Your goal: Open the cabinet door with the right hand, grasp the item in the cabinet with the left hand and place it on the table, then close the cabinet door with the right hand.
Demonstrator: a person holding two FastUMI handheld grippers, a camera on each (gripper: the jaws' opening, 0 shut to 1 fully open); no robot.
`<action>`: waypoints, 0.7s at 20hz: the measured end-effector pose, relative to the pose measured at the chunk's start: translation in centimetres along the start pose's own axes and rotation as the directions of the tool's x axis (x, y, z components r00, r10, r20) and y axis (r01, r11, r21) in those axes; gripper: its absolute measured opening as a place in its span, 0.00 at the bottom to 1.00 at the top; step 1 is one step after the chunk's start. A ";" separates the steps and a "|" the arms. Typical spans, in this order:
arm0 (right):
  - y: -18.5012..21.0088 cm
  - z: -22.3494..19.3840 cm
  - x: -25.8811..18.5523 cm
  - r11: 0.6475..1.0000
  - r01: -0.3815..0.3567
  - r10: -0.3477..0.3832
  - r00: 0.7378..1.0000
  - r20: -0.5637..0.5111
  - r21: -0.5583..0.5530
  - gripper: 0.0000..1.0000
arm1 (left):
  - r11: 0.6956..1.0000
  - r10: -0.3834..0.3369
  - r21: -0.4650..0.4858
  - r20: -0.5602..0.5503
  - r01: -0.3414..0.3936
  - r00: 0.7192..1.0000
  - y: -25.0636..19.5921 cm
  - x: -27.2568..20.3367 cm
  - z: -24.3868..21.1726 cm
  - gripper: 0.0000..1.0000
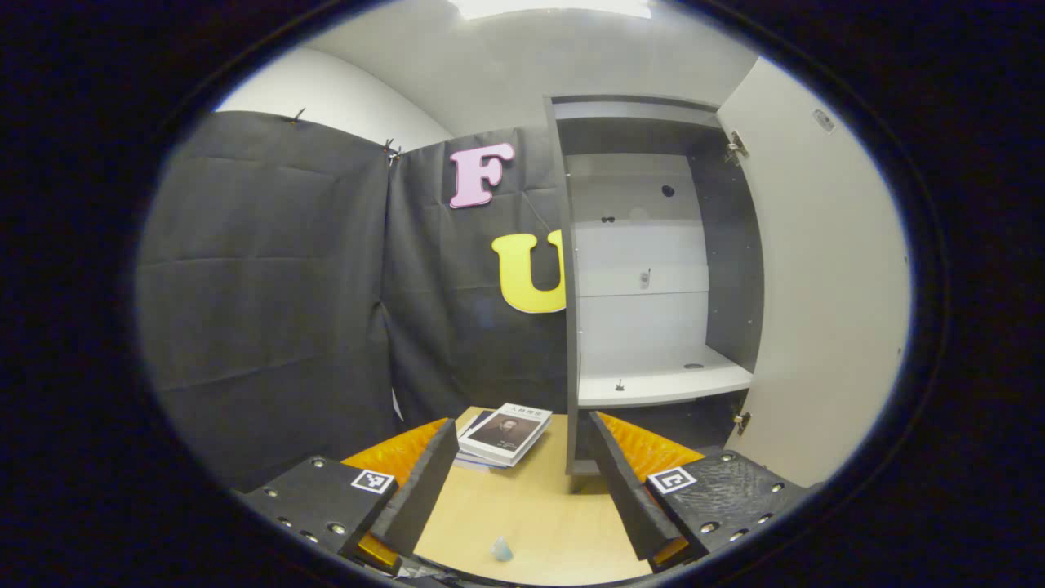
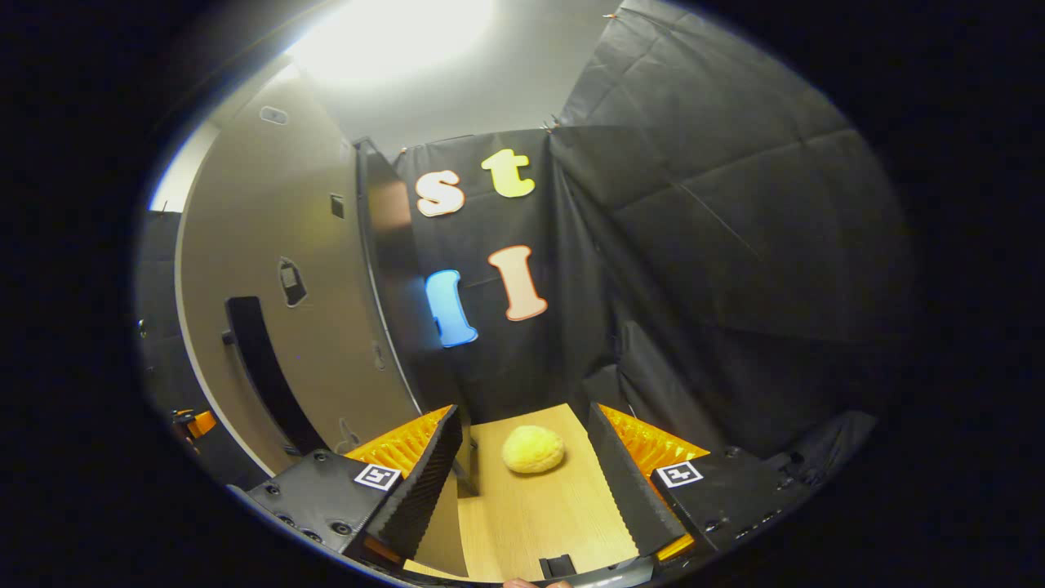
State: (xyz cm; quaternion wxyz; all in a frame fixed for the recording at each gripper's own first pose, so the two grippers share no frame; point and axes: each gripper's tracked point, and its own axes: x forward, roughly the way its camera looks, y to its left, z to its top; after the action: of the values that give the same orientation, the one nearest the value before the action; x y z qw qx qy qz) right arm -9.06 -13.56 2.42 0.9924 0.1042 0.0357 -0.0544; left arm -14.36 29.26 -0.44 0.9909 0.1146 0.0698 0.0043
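Gaping wide and holding nothing: left gripper facing open cabinet; right gripper framing yellow item lying on table; door handle waiting at nine o'clock; risking glancing off it, or swinging door into left gripper

**Hidden, cut off and unclear parts**

In the left gripper view, the lower book of the stack of books is largely covered by the upper one, and the near left corner of the stack is hidden behind a finger. The foot of the cabinet is masked by the other finger. The small pale object on the desk is too small to be identified, as are the small dark bits on the shelf.

In the right gripper view, the lower end of the door handle on the cabinet door is hidden behind the gripper body, and the near edge of the desk is cut off at the bottom.
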 end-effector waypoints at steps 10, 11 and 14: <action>7.5 3.7 -1.7 0.989 -0.141 0.141 0.990 0.012 -0.034 0.98 | 0.991 -0.130 0.012 -0.006 0.130 0.992 -1.4 2.4 0.6 0.96; 7.3 3.6 -1.7 0.992 -0.119 0.119 0.993 0.006 -0.045 0.97 | 0.990 -0.138 0.011 -0.010 0.139 0.990 -0.6 3.0 0.5 0.96; 7.5 3.8 -2.5 0.999 -0.037 0.039 0.999 0.030 -0.040 0.97 | 0.987 -0.157 0.033 -0.002 0.157 0.988 2.8 5.0 0.6 0.97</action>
State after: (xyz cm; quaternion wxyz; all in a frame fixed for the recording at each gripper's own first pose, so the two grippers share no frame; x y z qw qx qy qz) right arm -10.45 -6.78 7.82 0.9956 0.0844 0.0196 -0.0365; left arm -9.29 31.99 0.14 0.9862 0.1250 0.0785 -0.0748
